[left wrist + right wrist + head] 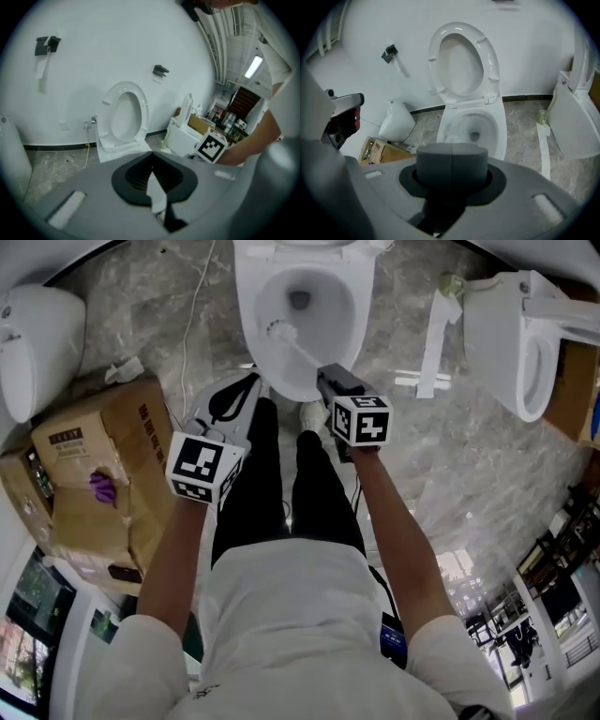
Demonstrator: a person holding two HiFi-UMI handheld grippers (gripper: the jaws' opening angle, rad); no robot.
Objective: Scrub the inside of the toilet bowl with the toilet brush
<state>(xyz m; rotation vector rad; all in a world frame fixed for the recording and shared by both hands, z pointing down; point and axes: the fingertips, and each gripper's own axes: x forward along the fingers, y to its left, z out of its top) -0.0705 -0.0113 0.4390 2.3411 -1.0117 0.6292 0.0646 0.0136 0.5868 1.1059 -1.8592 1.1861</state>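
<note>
So the right tool (328,379) is clamped on the handle of the toilet brush (298,348). In the right gripper view its pads sit pressed together with just a seam showing. The bristle head is down inside the toilet bowl (249,298), against the left wall, a bit short of the drain hole.

The left tool (246,388) hangs near my left knee, short of the bowl's front edge. Its tips meet and there's nothing in them, so it's basically a spectator.

For this step I'd sweep the head in slow circles around the wall, then work down toward the drain. The grip is way out at the end of a long, thin handle, so I reckon pushing hard could twist it in the pads. Light pressure and more passes seems safer. Seat's already up, so nothing blocks the sweep.
</note>
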